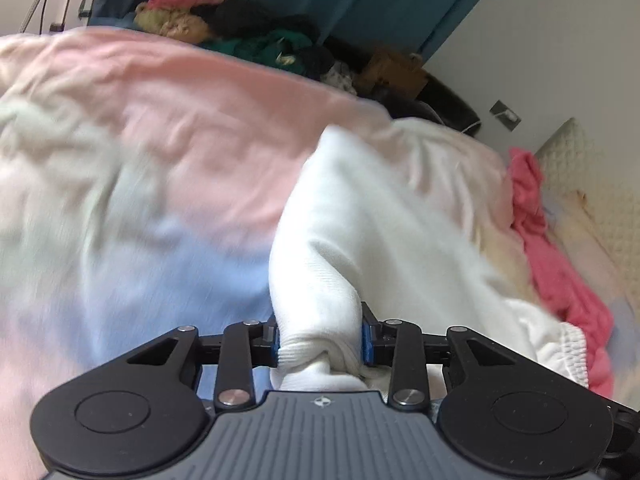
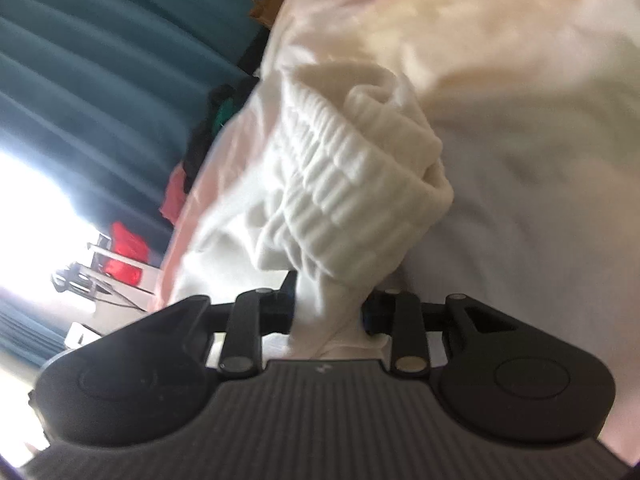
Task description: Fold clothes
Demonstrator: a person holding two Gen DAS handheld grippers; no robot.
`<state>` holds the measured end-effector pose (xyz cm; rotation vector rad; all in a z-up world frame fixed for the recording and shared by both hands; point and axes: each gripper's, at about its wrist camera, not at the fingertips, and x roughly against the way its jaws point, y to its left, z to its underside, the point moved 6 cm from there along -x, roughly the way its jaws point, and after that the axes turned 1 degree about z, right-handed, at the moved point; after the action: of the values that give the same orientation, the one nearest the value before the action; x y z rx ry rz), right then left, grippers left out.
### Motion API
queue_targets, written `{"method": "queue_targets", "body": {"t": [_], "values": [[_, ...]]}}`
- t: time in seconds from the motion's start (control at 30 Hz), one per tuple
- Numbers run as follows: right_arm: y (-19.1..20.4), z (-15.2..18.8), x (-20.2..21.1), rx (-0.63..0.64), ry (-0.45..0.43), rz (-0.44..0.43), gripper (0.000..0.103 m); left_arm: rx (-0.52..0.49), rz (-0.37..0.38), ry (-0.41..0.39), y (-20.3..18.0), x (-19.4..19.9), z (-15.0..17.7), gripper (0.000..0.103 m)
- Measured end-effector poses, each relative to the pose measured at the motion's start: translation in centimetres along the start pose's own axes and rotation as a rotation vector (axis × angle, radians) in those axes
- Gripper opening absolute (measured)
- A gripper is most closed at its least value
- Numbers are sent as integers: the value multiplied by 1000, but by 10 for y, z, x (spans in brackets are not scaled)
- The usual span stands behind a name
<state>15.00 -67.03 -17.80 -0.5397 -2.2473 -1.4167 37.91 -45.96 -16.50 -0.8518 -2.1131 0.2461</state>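
Folding looks barely begun: the left gripper and right gripper each pinch a bunched end of the white garment, held above the pastel bedsheet.

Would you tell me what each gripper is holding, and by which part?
Both hold the white garment: left gripper on a ribbed cuff or hem, right gripper on bunched fabric beside its ribbed band.

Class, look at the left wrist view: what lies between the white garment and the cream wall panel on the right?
A crumpled pink garment lies between the white garment and the panel.
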Motion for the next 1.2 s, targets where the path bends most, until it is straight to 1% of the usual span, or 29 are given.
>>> {"method": "queue_targets", "body": {"t": [0.03,0.13,0.27,0.33,0.4,0.43,0.47,0.57,0.63,0.7,0.73,0.77,0.8,0.83,0.9,0.93,0.97,1.0,1.03,1.07,1.1,1.13,1.17,1.2], "values": [[-3,4,0,-7,-3,4,36,-39,0,-15,-1,1,1,39],[-10,14,1,-29,-14,14,40,-84,-3,-10,-6,4,1,41],[1,20,23,-18,11,115,41,-122,-26,-13,-17,37,-4,45],[11,19,37,23,23,159,41,-141,-39,-16,-23,54,-6,46],[22,20,54,79,29,180,40,-160,-51,-19,-29,70,-8,46],[28,22,65,100,27,179,41,-178,-47,-26,-41,104,-3,47],[36,23,77,118,20,171,41,-199,-48,-39,-49,126,-2,48],[61,31,115,179,-5,144,41,-244,-54,-85,-71,176,-3,50],[81,37,142,230,-27,125,41,-262,-47,-120,-87,211,-2,53],[103,40,169,305,-59,113,41,-279,-37,-156,-104,248,1,61],[114,44,184,342,-79,109,41,-287,-32,-174,-112,266,2,62],[124,48,200,379,-99,105,41,-293,-25,-190,-120,284,4,66],[135,53,214,412,-116,98,41,-304,-24,-202,-127,301,6,71],[145,58,229,443,-130,88,41,-321,-29,-212,-135,317,8,73],[162,67,255,489,-150,78,41,-348,-39,-236,-149,347,16,83],[169,71,268,508,-159,74,41,-355,-42,-249,-154,360,20,85],[176,76,280,524,-169,69,41,-357,-39,-260,-159,373,24,90],[181,81,291,538,-177,64,46,-359,-35,-274,-164,385,30,95],[186,85,301,550,-186,59,53,-377,-42,-292,-168,396,37,97],[189,90,309,562,-195,56,69,-400,-54,-312,-172,405,45,100],[192,95,317,574,-204,54,83,-421,-65,-328,-175,414,53,101],[194,100,324,586,-212,52,87,-426,-64,-336,-177,422,61,102],[195,106,329,600,-215,52,85,-415,-52,-338,-178,429,68,103],[195,113,333,615,-214,52,85,-402,-39,-340,-178,436,74,103]]}}
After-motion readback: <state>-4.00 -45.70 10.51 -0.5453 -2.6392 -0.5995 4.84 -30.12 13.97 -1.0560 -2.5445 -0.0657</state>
